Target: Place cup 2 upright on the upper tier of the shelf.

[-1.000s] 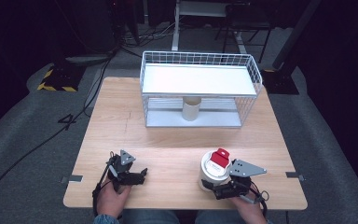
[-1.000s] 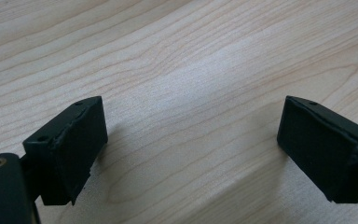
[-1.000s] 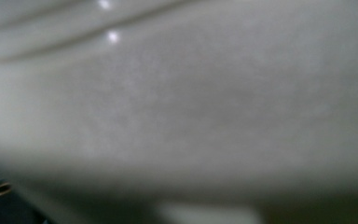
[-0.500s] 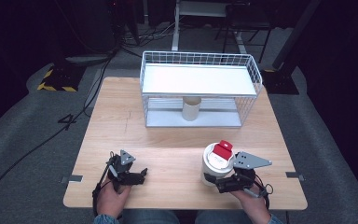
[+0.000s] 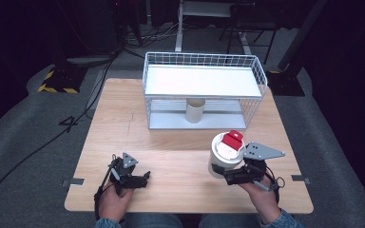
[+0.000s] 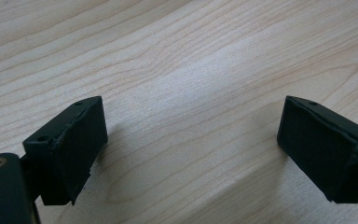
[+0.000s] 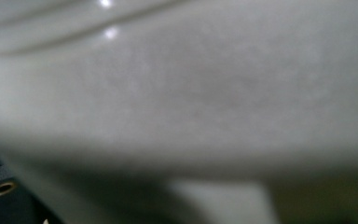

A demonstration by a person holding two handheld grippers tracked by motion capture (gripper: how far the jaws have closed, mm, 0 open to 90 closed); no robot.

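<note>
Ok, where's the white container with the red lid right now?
In the high view the white container is at the table's near right, held in the right gripper, in front of the wire rack.

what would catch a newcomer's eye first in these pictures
Probably the white container with a red flip lid, gripped by the right gripper at the table's near right. Next, the white wire rack at the far edge, with a beige cup on its lower level.
</note>
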